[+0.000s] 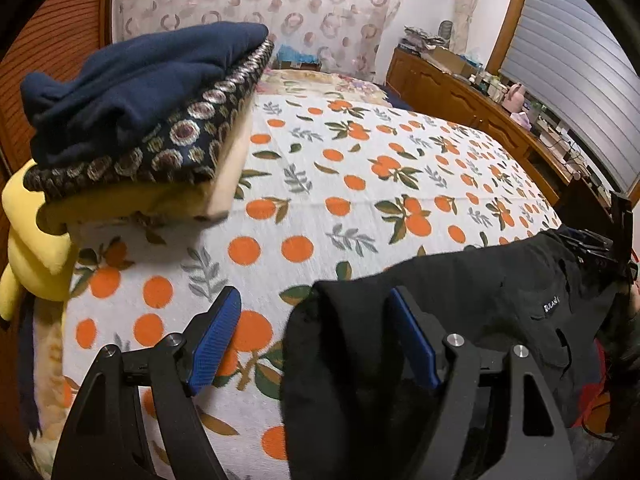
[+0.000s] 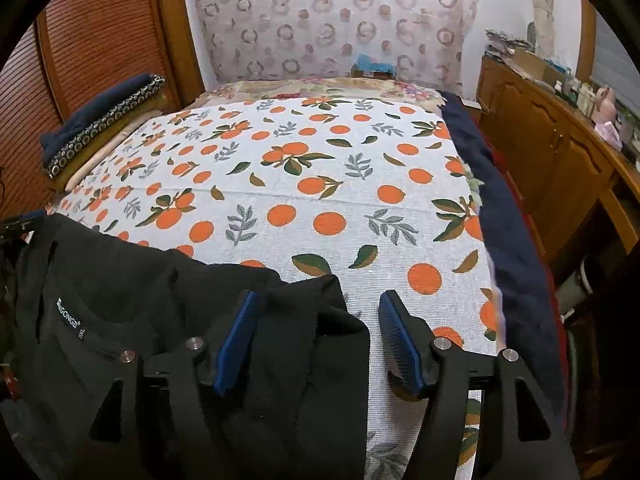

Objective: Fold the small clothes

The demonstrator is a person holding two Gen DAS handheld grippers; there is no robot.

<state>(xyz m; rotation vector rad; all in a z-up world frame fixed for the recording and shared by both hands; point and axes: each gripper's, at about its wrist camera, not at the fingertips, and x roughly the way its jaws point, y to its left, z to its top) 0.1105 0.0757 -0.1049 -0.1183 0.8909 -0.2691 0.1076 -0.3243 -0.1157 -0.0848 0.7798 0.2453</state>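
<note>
A black garment (image 1: pixel 480 304) with a small white neck label lies at the near edge of the bed; it also shows in the right wrist view (image 2: pixel 132 300). My left gripper (image 1: pixel 316 316) is open, its jaws straddling the garment's left corner, which lies between the blue pads. My right gripper (image 2: pixel 318 320) is open too, straddling the garment's right corner. Neither is closed on the cloth.
The bed is covered by a white sheet with orange fruit print (image 1: pixel 360 184), also in the right wrist view (image 2: pixel 320 184). A stack of folded clothes, navy on top (image 1: pixel 132 92), sits at the left by a yellow plush (image 1: pixel 28 240). A wooden cabinet (image 2: pixel 560 152) runs along the right.
</note>
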